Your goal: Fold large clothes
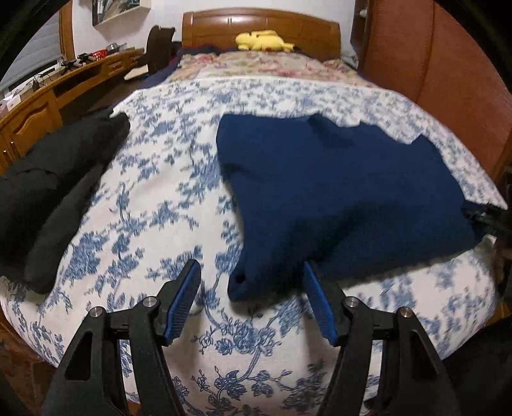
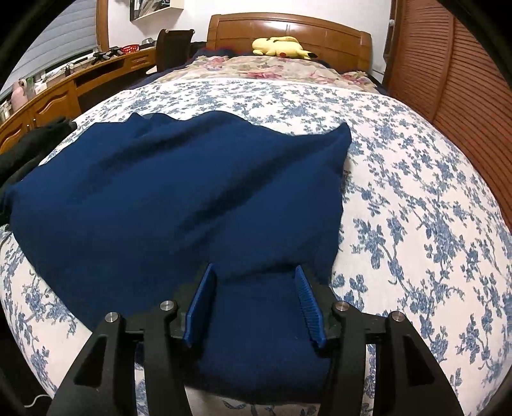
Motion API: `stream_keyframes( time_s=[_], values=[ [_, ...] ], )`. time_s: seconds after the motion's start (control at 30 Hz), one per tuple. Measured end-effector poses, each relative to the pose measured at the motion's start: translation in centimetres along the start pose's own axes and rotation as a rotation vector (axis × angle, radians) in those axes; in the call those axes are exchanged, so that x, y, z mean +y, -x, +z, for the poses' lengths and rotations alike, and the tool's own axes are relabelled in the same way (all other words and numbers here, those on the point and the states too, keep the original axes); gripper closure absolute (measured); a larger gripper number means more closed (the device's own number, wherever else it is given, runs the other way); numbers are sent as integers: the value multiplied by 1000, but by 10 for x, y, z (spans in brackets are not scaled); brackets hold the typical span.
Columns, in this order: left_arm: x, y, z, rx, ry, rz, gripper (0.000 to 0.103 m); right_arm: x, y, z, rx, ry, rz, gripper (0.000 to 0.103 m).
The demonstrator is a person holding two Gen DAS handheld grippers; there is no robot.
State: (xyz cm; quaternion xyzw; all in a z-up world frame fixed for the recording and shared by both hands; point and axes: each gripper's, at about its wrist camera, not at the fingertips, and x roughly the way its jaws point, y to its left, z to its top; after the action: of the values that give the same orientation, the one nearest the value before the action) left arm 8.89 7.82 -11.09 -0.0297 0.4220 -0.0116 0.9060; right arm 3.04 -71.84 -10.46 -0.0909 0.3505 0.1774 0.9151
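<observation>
A navy blue sweater (image 1: pixel 336 192) lies spread on the blue floral bedspread (image 1: pixel 166 179). One sleeve end (image 1: pixel 243 281) points toward me, between the tips of my left gripper (image 1: pixel 249 272), which is open and hovers just above the bed. In the right wrist view the sweater (image 2: pixel 179 198) fills the middle. My right gripper (image 2: pixel 252 272) is open, its jaws wide apart, with a part of the sweater (image 2: pixel 256 320) lying between them, not pinched.
Black clothes (image 1: pixel 48 192) lie heaped at the bed's left edge. A yellow plush toy (image 1: pixel 262 40) sits by the wooden headboard (image 1: pixel 256 28). A wooden desk (image 1: pixel 48 96) runs along the left. A brown wardrobe (image 2: pixel 454 80) stands on the right.
</observation>
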Motion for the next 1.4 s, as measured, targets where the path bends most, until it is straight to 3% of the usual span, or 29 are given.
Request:
stream_keyframes(
  time_s=[0.23,0.33,0.5,0.57,0.63,0.7,0.8,0.87,0.97,1.07,1.23,1.4],
  values=[
    [5,-7,13,-6,40,-68,39,14,6,7,-32,51,-20,49],
    [11,-17,10,23,79,-109,48,17,11,7,-49,57,21,49],
    [15,-30,1,67,132,-156,53,20,15,4,-55,78,71,49],
    [15,-35,-2,90,150,-185,61,22,13,3,-46,93,67,49],
    [12,-34,-1,99,154,-204,80,21,12,3,-44,93,71,49],
    [7,-29,6,105,143,-207,90,19,12,2,-46,86,85,49],
    [-4,-9,26,70,111,-180,93,14,15,-2,-42,88,91,49],
    [-11,8,44,42,133,-215,93,11,18,-4,-43,93,84,49],
    [-42,35,77,-4,90,-235,93,3,29,-6,-48,88,78,49],
    [-86,51,104,-47,-19,-201,93,-14,44,-8,-69,51,87,49],
    [-172,60,137,-81,-188,-218,94,-47,60,-19,-95,-9,41,49],
    [-260,59,148,-86,-275,-335,94,-73,66,-31,-85,-70,4,49]
  ],
)
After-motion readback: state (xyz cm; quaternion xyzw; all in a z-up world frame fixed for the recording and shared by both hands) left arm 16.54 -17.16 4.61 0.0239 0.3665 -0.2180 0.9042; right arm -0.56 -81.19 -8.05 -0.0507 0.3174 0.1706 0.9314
